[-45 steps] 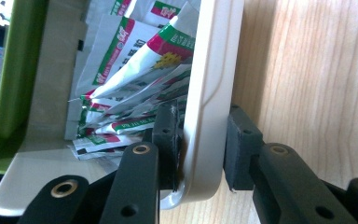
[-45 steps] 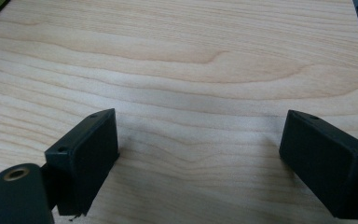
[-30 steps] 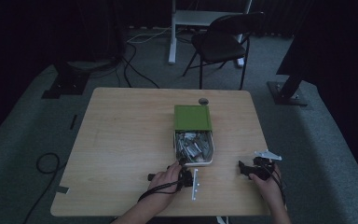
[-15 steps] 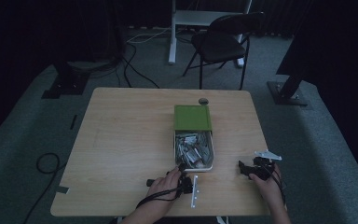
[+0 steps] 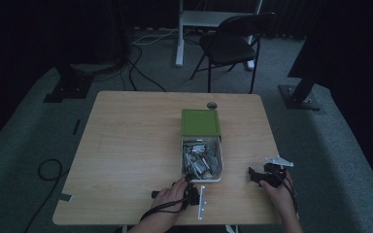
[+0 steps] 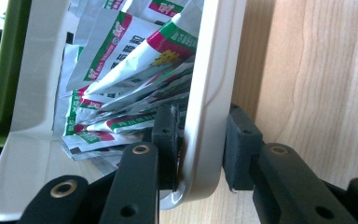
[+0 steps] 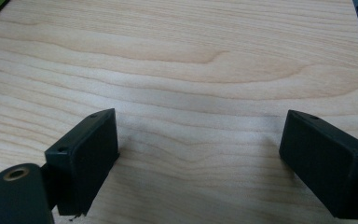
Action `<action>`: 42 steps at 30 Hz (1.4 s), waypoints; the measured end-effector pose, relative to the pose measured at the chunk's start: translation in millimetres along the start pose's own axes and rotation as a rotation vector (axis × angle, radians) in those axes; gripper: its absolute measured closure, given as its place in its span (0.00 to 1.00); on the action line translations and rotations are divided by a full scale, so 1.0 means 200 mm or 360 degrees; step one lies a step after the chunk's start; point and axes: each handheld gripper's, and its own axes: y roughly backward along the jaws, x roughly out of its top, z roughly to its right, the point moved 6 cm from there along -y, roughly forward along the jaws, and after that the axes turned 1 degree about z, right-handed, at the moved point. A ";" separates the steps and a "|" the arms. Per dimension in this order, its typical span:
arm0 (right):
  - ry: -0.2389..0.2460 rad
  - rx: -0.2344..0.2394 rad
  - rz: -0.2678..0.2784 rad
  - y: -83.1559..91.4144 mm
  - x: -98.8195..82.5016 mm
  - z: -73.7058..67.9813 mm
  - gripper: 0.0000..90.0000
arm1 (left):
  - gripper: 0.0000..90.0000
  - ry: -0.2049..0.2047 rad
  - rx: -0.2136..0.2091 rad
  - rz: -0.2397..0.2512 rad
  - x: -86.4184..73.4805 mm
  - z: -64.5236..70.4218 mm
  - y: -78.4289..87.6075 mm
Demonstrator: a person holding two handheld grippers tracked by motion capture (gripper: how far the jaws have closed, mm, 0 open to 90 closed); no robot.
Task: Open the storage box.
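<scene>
The white rim of the tray (image 6: 205,93) is clamped between the jaws of the left gripper (image 6: 198,149): one pad is pressed against the inner face of the wall, the other is set against its outer face, just beside the wood of the table (image 6: 317,84). Behind the inner jaw, sachets (image 6: 121,60) printed in green, red and white are piled inside the tray, several of them tilted and leaning on the wall above the pad. Beyond the sachets, at the far end of the tray, a green lid (image 6: 4,70) is seen edge-on. In the high view the left gripper (image 5: 193,190) is held at the near end of the tray (image 5: 202,179), with the green lid (image 5: 201,122) lying past it. The jaws of the right gripper (image 7: 200,154) are spread wide, with nothing between them; bare table (image 7: 191,70) is seen ahead of and under the pads. In the high view the right gripper (image 5: 260,175) is placed well apart from the tray, to its right.
</scene>
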 end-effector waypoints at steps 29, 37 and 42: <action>0.0000 0.0000 0.0001 0.00 0.00 0.00 0.12 | 0.64 0.0784 -0.0401 0.0466 -0.08 -0.10 0.17; 0.0002 0.0000 0.0001 0.00 0.00 0.00 0.12 | 0.64 0.0898 -0.0443 0.0527 -0.15 -0.12 0.21; 0.0002 0.0000 0.0002 0.00 0.00 0.00 0.12 | 0.63 0.0973 -0.0444 0.0510 -0.24 -0.12 0.20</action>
